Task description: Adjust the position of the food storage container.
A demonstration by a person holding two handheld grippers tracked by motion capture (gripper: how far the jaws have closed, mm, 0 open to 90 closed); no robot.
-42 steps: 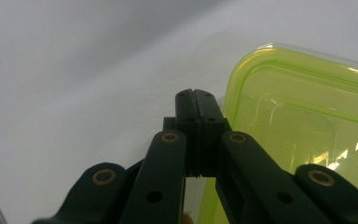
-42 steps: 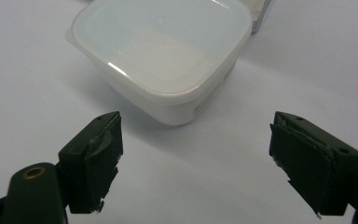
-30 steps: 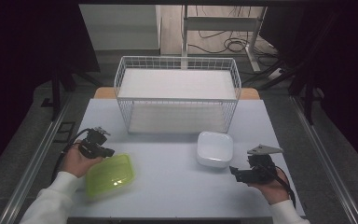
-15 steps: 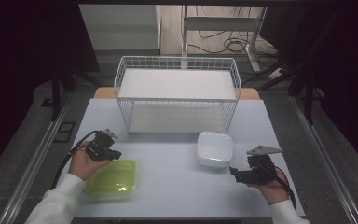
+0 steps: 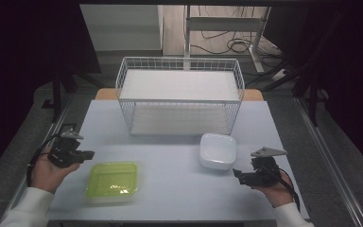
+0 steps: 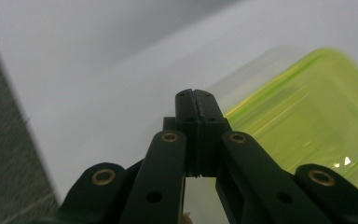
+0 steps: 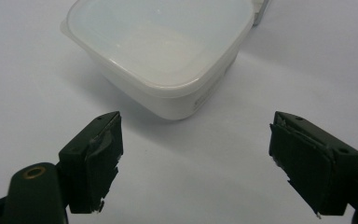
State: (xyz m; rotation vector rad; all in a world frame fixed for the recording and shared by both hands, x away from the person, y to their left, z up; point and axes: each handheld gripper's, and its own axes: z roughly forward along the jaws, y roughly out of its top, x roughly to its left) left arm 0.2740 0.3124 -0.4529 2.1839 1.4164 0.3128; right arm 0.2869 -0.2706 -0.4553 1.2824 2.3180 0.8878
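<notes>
Green container point(image 5: 112, 180) now lies flat on the table point(image 5: 170, 156), set down from its tilt, and the left gripper point(image 5: 87, 154) has let go — jaws clenched, empty, just beside it. Right gripper point(image 7: 196, 163) gapes near the white tub point(image 7: 161, 44); prob. next target.

Green container point(image 5: 112, 180) lies flat, well apart from white container point(image 5: 217, 150).

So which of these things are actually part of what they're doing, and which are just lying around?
Likely in use:
- green container
- white container
- wire basket
- left gripper, shut
- right gripper, open

Just around:
- cables on the floor
- desk frame
</notes>
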